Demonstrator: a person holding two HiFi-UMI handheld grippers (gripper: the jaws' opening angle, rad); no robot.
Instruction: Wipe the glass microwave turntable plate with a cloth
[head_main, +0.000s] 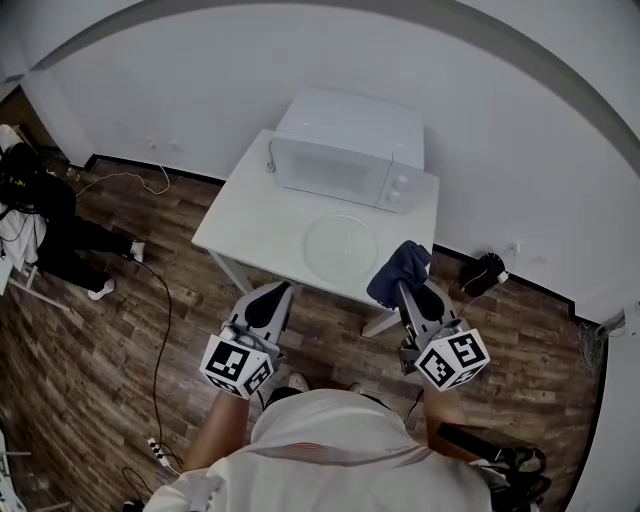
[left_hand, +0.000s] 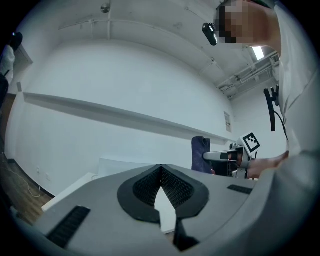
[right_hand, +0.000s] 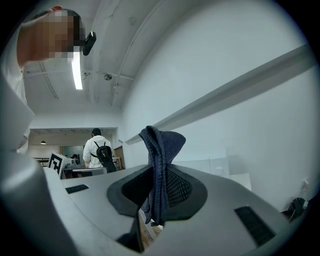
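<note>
Now your right gripper (head_main: 408, 290) pinches the cloth (head_main: 397, 267) near the plate (head_main: 338, 244) — your left gripper (head_main: 276, 294) is clenched and empty, off the table (head_main: 240, 215) edge.

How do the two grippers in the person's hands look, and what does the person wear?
The left gripper and the right gripper are alike: light grey bodies, black ribbed pads inside the jaws, and a white cube with black square markers at the rear. The person wears a white top.

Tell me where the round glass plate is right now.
In the head view the glass plate lies flat on the white table, just in front of the microwave, left of the cloth.
</note>
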